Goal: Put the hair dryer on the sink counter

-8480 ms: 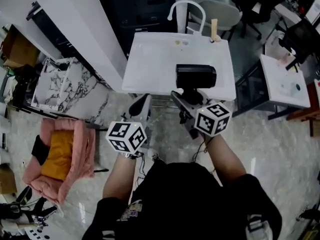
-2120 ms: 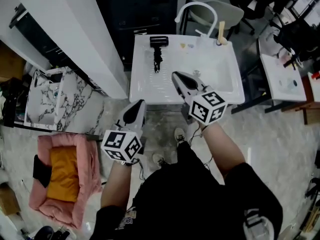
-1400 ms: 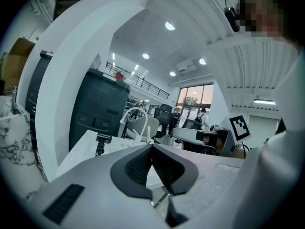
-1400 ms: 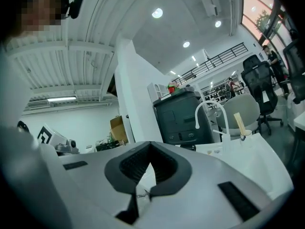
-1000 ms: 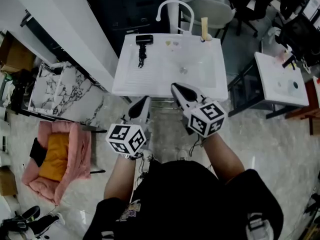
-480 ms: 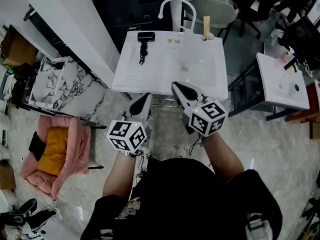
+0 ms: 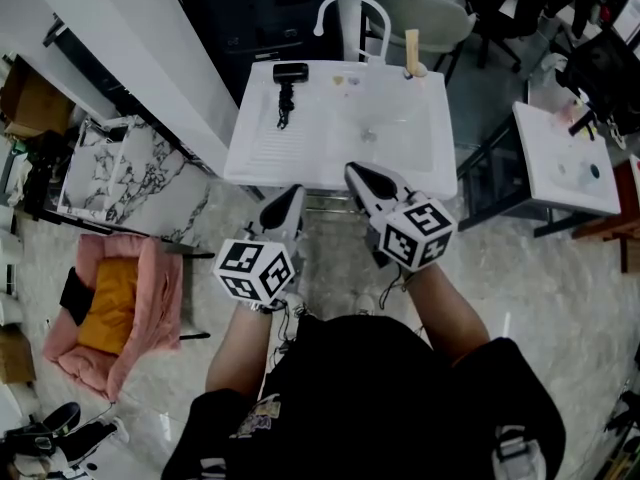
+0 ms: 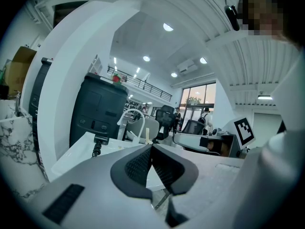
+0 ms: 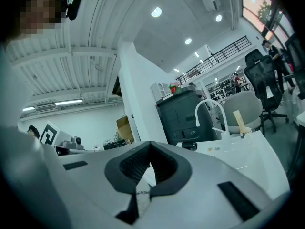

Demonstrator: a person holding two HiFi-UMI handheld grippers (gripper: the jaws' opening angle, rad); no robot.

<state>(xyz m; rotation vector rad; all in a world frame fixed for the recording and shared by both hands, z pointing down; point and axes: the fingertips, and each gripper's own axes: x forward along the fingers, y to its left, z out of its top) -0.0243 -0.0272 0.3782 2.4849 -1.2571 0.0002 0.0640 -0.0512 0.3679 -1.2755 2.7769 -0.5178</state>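
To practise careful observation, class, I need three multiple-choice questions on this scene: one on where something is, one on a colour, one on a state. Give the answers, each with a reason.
1. Where is the hair dryer?
A. On the sink counter, at its far left corner
B. On the floor beside the person
C. Between a gripper's jaws

2. What colour is the hair dryer?
A. White
B. Pink
C. Black

3. In what state is the right gripper?
A. Shut on the hair dryer
B. Shut, with nothing between its jaws
C. Wide open

Answers:
1 A: the head view shows it lying on the white counter's far left corner.
2 C: it stands out dark against the white counter.
3 B: the right gripper view shows the jaws meeting with nothing between them, and the dryer lies far off on the counter.
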